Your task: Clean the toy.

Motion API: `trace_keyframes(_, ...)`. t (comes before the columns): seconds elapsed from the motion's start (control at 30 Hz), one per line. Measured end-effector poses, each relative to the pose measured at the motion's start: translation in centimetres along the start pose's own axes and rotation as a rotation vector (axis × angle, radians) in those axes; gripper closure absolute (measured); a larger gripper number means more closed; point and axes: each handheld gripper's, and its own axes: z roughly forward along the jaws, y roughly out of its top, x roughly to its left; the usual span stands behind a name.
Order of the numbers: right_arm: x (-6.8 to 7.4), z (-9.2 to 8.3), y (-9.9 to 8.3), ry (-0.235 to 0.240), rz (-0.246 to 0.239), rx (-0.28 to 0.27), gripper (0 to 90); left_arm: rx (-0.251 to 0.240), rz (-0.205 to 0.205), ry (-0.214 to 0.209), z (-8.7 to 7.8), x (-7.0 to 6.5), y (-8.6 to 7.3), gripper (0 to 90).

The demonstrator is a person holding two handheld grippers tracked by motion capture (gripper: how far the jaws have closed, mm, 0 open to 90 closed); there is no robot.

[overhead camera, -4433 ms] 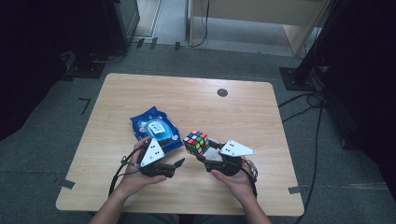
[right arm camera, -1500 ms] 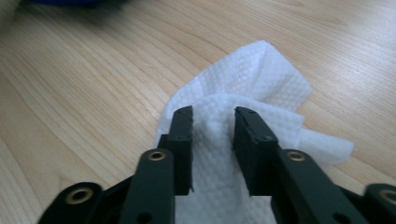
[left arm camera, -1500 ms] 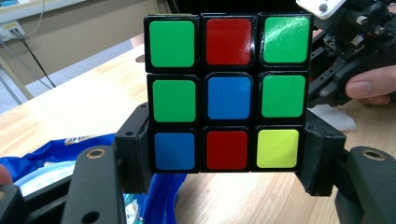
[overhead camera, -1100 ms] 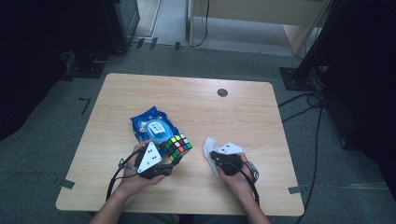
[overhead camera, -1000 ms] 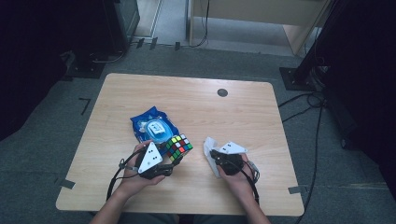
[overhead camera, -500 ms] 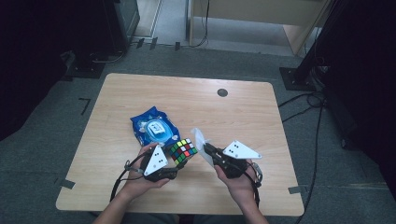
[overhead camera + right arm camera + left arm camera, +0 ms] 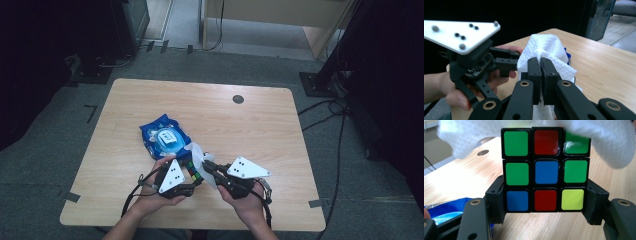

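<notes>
Table (image 7: 260, 125) of pale wood carries a blue wipes pack (image 7: 164, 138) at about ten o'clock from the hands. Left gripper (image 7: 186, 181), near the six o'clock edge, pinches a puzzle cube (image 7: 546, 172) between its fingers (image 7: 497, 205), clamped on the cube's lower row. Right gripper (image 7: 540, 65), at three o'clock of the left one, has its fingers pressed together on a white wipe (image 7: 546, 47). That wipe drapes over the cube's top edge, at twelve o'clock in the left gripper view.
</notes>
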Motion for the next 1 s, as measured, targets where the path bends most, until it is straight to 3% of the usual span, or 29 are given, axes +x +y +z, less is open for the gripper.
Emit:
trace_keyframes(0.53,-2.5,0.3,-1.5,-0.059,0.062,0.038,87.7,-0.021,0.029,-0.008,-0.3,-0.4,0.4,34.3)
trace_keyframes(0.83,-4.6,0.9,-3.4,-0.123,0.108,0.113,87.5,-0.038,0.02,-0.001,-0.7,0.0,0.5,34.3)
trace_keyframes(1.0,-4.5,0.2,-2.7,-0.128,0.106,0.073,88.0,-0.026,0.018,0.005,-0.6,0.3,0.2,34.3)
